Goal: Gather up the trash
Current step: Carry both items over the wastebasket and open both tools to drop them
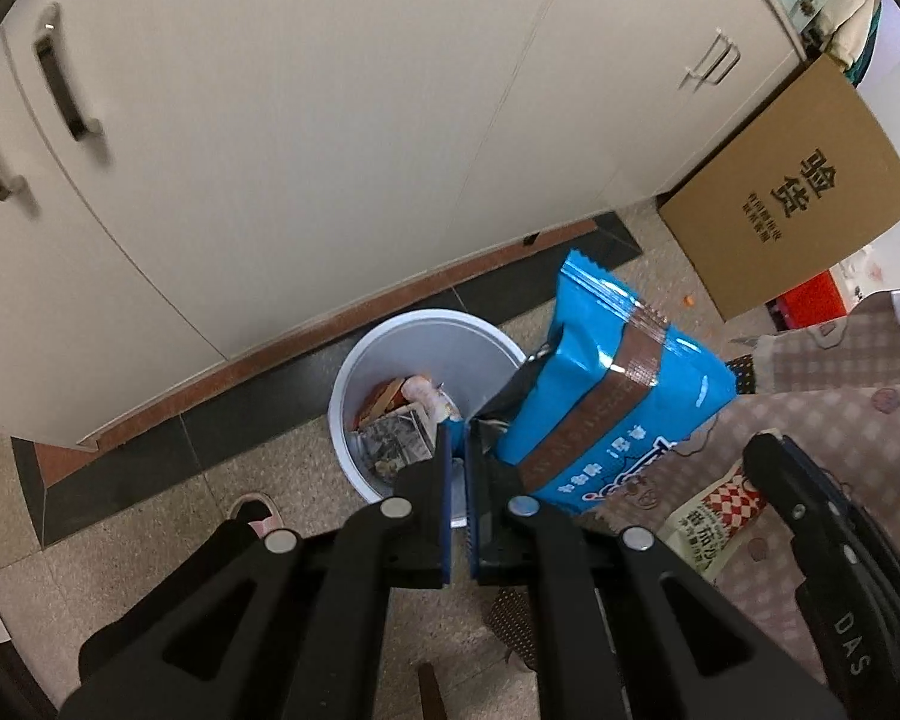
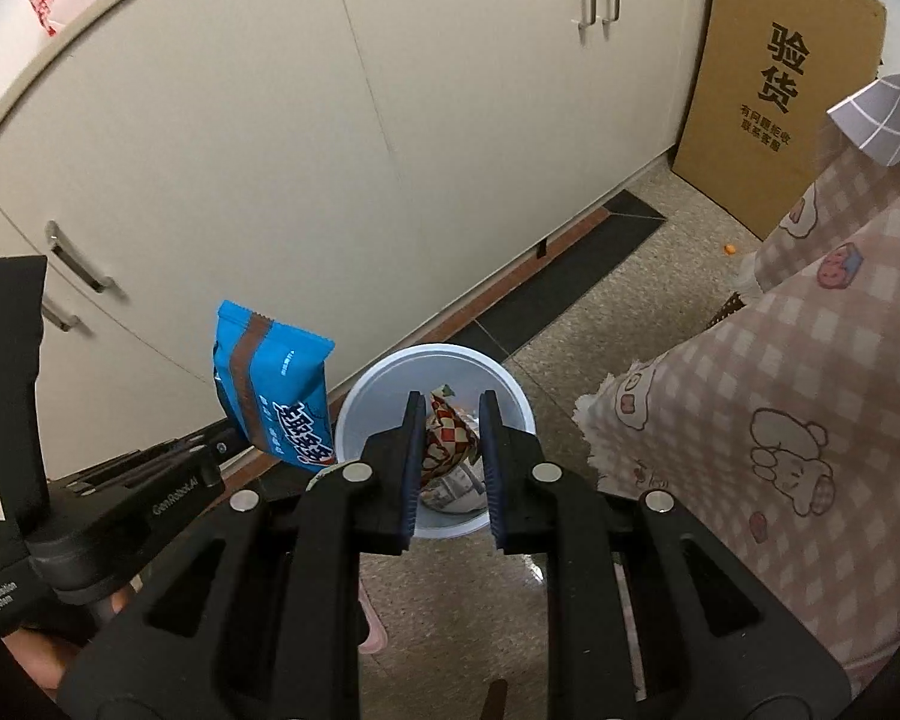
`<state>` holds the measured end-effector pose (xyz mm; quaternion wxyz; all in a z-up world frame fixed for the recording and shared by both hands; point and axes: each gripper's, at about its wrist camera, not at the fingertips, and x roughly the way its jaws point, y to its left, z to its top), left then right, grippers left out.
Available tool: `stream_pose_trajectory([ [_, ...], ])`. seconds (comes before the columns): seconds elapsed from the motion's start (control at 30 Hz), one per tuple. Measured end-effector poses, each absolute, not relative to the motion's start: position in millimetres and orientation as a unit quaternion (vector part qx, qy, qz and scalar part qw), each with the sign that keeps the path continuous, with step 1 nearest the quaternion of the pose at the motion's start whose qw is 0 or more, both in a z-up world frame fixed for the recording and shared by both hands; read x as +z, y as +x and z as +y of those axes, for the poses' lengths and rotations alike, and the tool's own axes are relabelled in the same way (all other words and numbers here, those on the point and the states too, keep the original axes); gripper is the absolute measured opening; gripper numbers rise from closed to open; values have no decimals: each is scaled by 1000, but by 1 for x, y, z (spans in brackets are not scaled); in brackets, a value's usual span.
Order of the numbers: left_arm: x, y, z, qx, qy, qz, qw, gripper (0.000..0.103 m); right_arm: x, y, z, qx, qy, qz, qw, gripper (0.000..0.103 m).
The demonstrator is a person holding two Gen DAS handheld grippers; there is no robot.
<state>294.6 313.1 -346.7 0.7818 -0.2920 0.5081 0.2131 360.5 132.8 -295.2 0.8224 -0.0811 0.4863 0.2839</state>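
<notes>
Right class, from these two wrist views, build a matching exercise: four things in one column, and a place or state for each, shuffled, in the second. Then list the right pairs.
Column A
1. blue snack bag
2. white bin
3. cardboard box
4. right gripper

Column B
a. open, poised above the bin
b. brown, with black printed characters
c. on the floor, with trash inside
d. pinched in the left gripper

Pairs: 1-d, 2-c, 3-b, 4-a
</notes>
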Motion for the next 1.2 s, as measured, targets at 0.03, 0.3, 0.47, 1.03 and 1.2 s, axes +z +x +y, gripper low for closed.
stream_pose_trajectory([
  [0.03,-350,298,314,213,-290,511,780,4,-299,363,133,282,-80,488,822,18],
  [0.3,-357,311,313,203,-301,513,778,14,-316,372,134,273,-72,491,824,18],
  [0.47,-355,314,309,210,-293,506,783,51,-322,373,137,274,-70,494,822,18],
  [1.03,-357,297,313,219,-304,514,772,70,-329,365,136,273,-67,506,816,18],
  [1.2,-356,289,319,220,-309,511,771,71,-323,363,141,276,-64,496,821,18],
])
